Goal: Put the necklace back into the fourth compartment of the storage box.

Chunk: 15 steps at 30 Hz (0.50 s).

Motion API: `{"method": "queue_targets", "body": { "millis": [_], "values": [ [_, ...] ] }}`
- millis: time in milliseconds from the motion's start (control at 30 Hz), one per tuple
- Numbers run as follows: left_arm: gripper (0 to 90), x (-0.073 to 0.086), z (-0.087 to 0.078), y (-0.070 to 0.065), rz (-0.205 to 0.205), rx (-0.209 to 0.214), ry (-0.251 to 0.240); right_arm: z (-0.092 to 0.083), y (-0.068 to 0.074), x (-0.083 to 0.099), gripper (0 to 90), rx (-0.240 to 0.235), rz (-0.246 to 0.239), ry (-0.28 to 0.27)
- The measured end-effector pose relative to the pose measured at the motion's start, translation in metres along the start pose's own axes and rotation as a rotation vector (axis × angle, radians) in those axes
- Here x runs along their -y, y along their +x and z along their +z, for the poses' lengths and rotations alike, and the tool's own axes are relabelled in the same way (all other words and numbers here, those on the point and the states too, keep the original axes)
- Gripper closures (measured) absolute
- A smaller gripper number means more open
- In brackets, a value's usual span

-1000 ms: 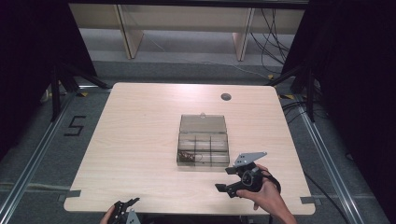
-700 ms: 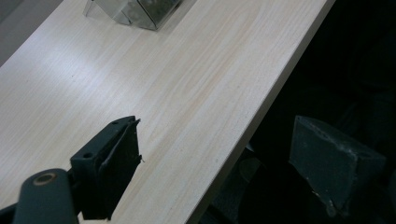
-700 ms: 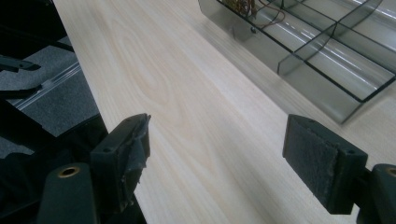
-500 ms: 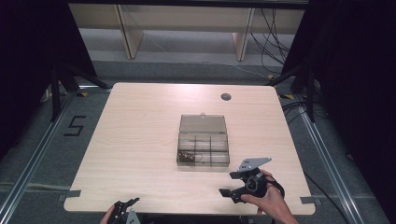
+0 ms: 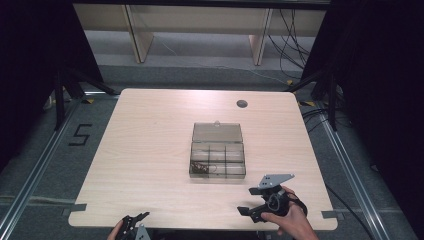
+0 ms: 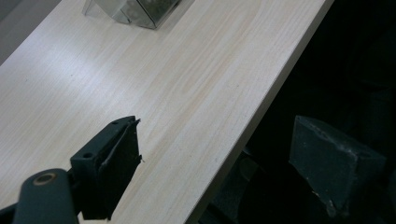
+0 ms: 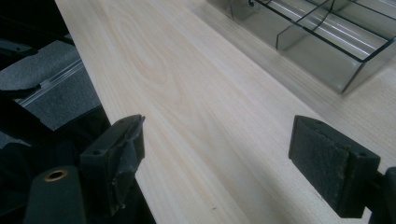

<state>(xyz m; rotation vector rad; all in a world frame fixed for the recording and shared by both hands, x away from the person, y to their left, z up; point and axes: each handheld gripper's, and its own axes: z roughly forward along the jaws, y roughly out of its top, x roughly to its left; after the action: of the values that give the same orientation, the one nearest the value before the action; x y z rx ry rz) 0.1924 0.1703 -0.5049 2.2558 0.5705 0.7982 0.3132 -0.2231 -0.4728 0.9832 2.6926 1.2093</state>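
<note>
You stand at a dark-walled work bay with a grey floor, metal rails running along both sides, and pale shelving legs and loose cables beyond the far edge. In front of you lies a light wood table [image 5: 150, 150] with rounded corners and a small round cable hole [image 5: 242, 104] toward one o'clock.

Near the table's centre sits a smoky clear compartment box [image 5: 218, 159], its lid [image 5: 217, 132] swung open and lying flat toward twelve o'clock. A dark tangle, perhaps wire, lies in the box's near-left compartment; the other cells look empty as far as can be told.

Your right gripper [image 5: 248, 212] hovers over the table's near edge at about five o'clock from the box, well apart from it. Its jaws have just been opening and now stand wide, with nothing between them. Your left gripper [image 5: 137, 218] waits at the near edge around seven o'clock, jaws also spread wide and empty, half over the table edge.

Judging from this, whatever goes in or comes out of the box, the work looks either finished or paused, with both tools clear.
</note>
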Motion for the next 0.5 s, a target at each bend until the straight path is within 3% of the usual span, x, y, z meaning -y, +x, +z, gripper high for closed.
{"method": "queue_targets", "body": {
  "millis": [33, 100, 300, 500],
  "values": [
    [15.5, -0.0003, -0.0007, 0.0006, 0.003, 0.007, 0.009, -0.0007, 0.0023, 0.0007, 19.4, -0.008, 0.021, 0.010],
    [15.5, -0.0005, -0.0015, 0.0007, 0.004, 0.011, 0.014, -0.0006, 0.0007, 0.0014, 19.4, -0.011, -0.010, 0.004],
    [15.5, -0.0002, -0.0014, 0.0016, 0.016, 0.009, 0.021, -0.0005, 0.0028, 0.0055, 19.4, -0.005, -0.020, 0.010],
    [15.5, 0.0000, -0.0013, 0.0006, 0.004, 0.010, 0.012, 0.0000, 0.0064, 0.0097, 19.2, -0.008, -0.036, 0.011]
  ]
}}
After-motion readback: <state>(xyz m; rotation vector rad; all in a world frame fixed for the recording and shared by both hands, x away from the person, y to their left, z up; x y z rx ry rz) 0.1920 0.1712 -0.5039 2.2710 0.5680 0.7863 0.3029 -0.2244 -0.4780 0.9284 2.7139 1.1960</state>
